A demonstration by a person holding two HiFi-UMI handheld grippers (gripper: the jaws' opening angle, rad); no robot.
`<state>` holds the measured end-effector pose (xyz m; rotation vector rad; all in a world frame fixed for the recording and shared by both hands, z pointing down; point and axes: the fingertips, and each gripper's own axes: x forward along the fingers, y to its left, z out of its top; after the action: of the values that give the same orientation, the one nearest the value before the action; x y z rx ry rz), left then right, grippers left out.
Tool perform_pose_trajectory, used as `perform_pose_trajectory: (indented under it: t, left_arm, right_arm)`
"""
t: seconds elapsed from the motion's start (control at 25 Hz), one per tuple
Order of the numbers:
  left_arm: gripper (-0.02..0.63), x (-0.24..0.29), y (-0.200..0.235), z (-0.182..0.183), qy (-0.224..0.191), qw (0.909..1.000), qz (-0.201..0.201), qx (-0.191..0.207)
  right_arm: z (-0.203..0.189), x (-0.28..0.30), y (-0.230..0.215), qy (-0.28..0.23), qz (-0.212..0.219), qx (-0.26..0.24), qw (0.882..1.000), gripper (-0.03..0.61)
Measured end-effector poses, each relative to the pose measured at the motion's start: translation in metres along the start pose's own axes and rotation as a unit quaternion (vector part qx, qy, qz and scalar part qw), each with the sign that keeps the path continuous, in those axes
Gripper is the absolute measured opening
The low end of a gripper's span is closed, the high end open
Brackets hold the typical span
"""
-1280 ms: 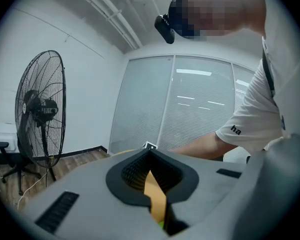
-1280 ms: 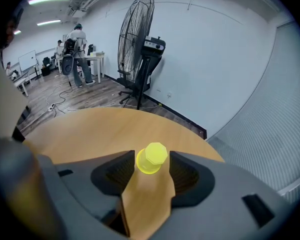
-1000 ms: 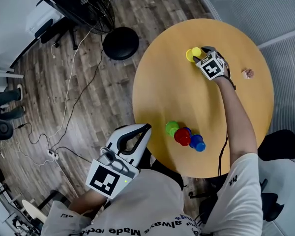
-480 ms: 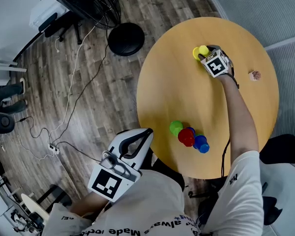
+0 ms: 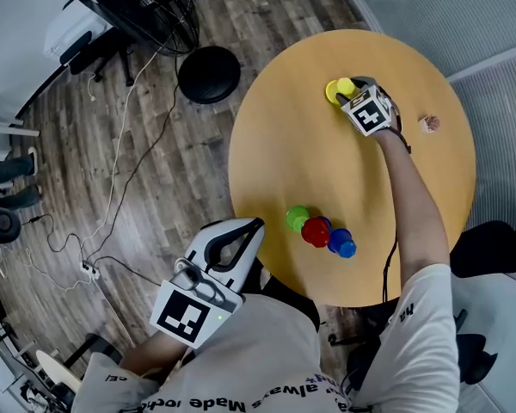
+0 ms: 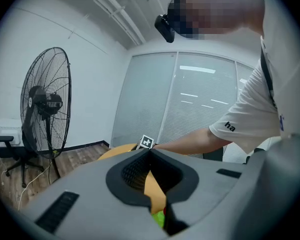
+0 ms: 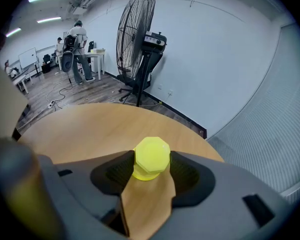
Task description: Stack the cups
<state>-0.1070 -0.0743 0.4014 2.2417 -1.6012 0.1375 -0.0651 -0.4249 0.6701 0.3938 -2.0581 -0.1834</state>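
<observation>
A yellow cup (image 5: 334,90) (image 7: 151,154) stands upside down at the far side of the round wooden table (image 5: 275,144). My right gripper (image 5: 351,91) (image 7: 151,165) is shut on it, with a pad against each side. A green cup (image 5: 297,218), a red cup (image 5: 316,231) and a blue cup (image 5: 341,243) cluster near the table's front edge. My left gripper (image 5: 256,224) (image 6: 149,152) hangs just off that edge, its jaws shut with nothing in them. A sliver of green cup (image 6: 159,218) shows below its jaws.
A small pinkish object (image 5: 431,126) lies at the table's right edge. A black round fan base (image 5: 209,74) stands on the wooden floor beside the table's far left. Cables (image 5: 120,188) trail across the floor. A standing fan (image 7: 140,29) rises beyond the table.
The head view swayed slightly. The right gripper stays shut on the yellow cup in the same spot, and the left gripper has not moved.
</observation>
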Motion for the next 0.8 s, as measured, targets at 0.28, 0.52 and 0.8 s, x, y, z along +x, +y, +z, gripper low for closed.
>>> perform_pose_trajectory:
  t: [0.28,0.52,0.8]
  left_arm:
    - [0.023,-0.005,-0.024,0.013,-0.019,0.9994,-0.022,0.017]
    - [0.023,-0.017,-0.041,0.021,-0.036,0.9981,-0.038,0.033]
    - [0.023,-0.031,-0.064,0.031,-0.057,0.9956,-0.056,0.05]
  right_arm:
    - [-0.001,-0.048,0.005,-0.006,-0.009,-0.008,1.0,0.241]
    - [-0.006,-0.09,0.025,-0.008,-0.015,-0.03,0.999,0.241]
    - [-0.01,-0.143,0.044,-0.024,-0.029,-0.04,0.998,0.241]
